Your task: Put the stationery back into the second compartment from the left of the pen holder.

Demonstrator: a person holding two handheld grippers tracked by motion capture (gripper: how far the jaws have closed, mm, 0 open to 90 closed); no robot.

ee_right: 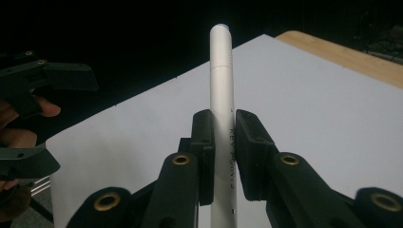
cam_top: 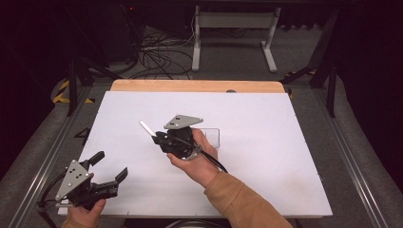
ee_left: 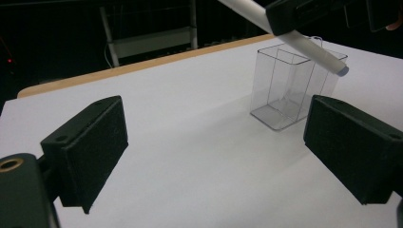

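White marker pen clamped in the right gripper above the white table.

The right gripper [ee_right: 223, 156] pinches a white marker pen [ee_right: 222, 90] between its pads, held over the middle of the white table [cam_top: 266, 156], just left of a clear plastic box [ee_left: 290, 85] that seems empty. The left gripper [cam_top: 110, 167] rests at the near left corner, jaws spread wide with nothing between them.
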